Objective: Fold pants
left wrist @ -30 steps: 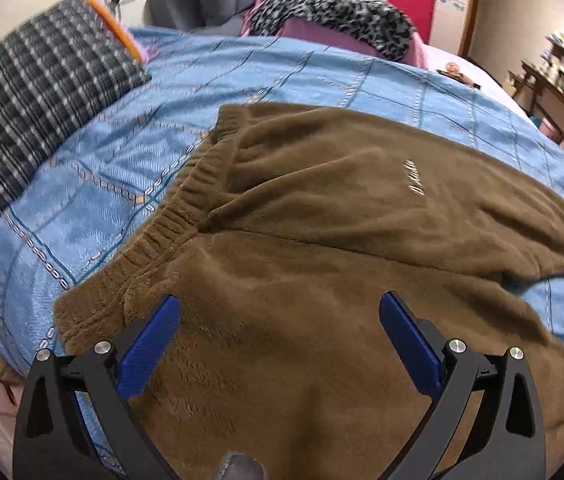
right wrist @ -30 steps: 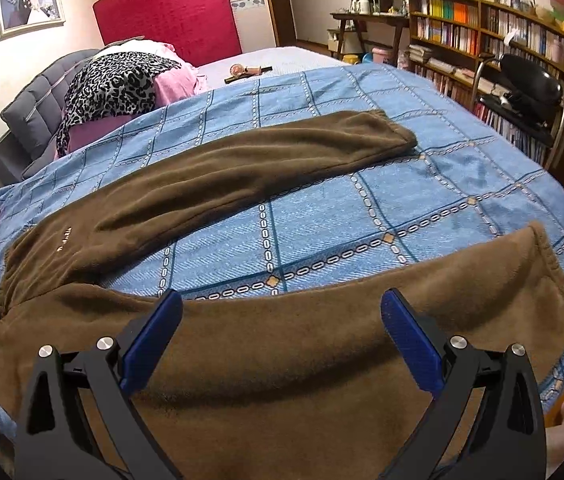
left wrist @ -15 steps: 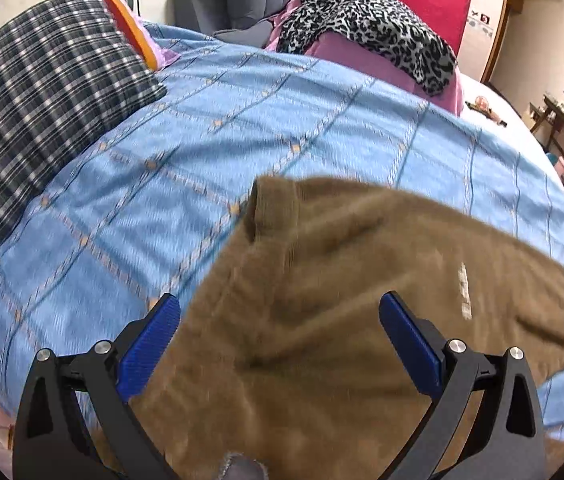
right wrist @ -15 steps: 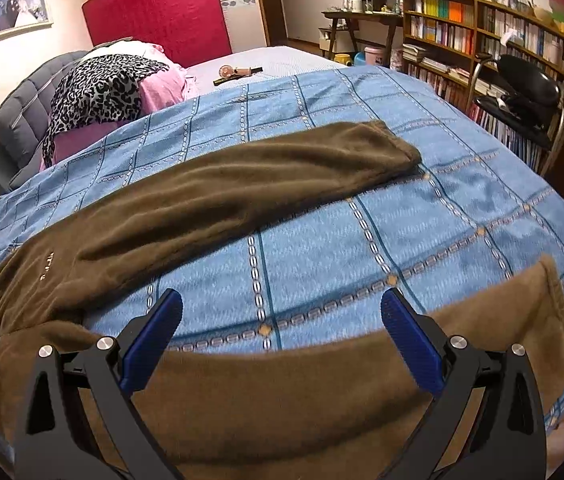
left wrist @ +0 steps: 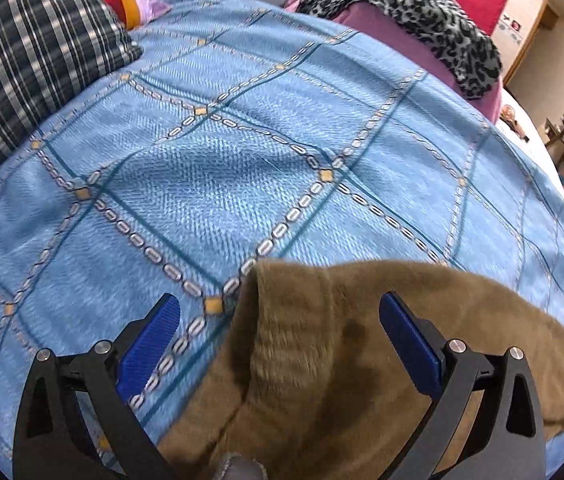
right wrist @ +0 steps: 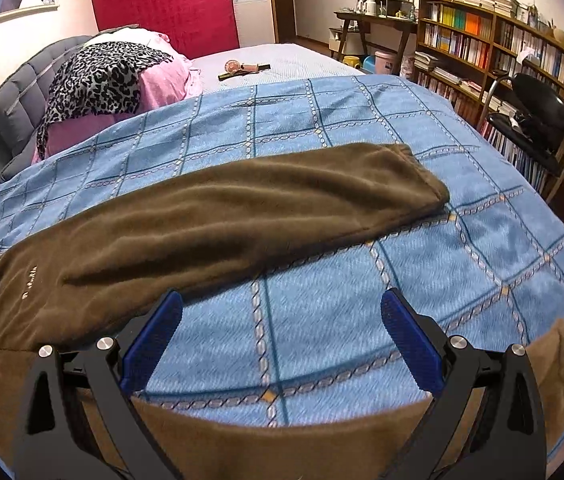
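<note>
L gripper (left wrist: pixel 280 322) jaws wide, nothing pinched; ribbed waistband corner of brown pants (left wrist: pixel 321 360) sits between the blue pads (left wrist: pixel 150 344), bunched up. R gripper (right wrist: pixel 282 328) also wide, hovering over bare blue checked bedspread (right wrist: pixel 321 312) between the two legs. Far leg (right wrist: pixel 242 208) lies flat across the bed w/ small white logo near the hip; near leg (right wrist: pixel 282 444) runs along the bottom under the fingers, cuff at right edge. Beyond: plaid pillow (left wrist: pixel 22 60) at left, leopard-print fabric (right wrist: pixel 98 76) on pink bedding, bookshelf (right wrist: pixel 501 48) at right.
</note>
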Demonstrator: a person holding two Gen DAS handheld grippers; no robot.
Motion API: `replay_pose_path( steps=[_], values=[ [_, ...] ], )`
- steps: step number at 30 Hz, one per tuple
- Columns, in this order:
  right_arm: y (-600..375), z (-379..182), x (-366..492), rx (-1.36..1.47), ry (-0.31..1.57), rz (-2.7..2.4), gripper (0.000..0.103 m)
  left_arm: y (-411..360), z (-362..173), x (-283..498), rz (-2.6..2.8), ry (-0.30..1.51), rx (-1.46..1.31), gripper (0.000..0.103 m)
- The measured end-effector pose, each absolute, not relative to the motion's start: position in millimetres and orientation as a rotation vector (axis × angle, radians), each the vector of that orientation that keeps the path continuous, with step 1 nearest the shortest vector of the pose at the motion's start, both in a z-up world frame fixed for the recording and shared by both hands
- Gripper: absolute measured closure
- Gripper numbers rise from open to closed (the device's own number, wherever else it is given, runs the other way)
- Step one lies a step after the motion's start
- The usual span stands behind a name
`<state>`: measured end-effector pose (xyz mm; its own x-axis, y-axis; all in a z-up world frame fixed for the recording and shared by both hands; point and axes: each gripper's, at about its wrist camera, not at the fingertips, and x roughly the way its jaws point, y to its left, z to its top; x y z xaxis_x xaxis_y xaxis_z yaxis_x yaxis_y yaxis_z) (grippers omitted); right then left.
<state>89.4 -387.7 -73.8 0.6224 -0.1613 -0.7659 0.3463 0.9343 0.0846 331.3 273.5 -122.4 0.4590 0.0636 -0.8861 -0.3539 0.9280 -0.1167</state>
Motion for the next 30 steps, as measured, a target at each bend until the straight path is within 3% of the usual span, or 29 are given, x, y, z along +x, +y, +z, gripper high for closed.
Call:
replay_pose_path(
  steps=[7, 12, 18, 30],
  values=[
    [-415, -85, 115, 0.218, 0.869, -0.331, 0.002, 283, -138, 338, 0.236, 1.078, -0.434, 0.016],
    [-445, -89, 139, 0.187, 0.86, -0.353, 0.002, 269, -135, 341, 0.219, 1.12, -0.34, 0.047],
    [-509, -87, 173, 0.249, 0.84, -0.397, 0.002, 260, -124, 334, 0.206, 1.094, -0.291, 0.068],
    [-637, -123, 242, 0.577, 0.916, -0.43, 0.002, 255, -87, 315, 0.192, 1.009, -0.286, 0.07]
  ],
)
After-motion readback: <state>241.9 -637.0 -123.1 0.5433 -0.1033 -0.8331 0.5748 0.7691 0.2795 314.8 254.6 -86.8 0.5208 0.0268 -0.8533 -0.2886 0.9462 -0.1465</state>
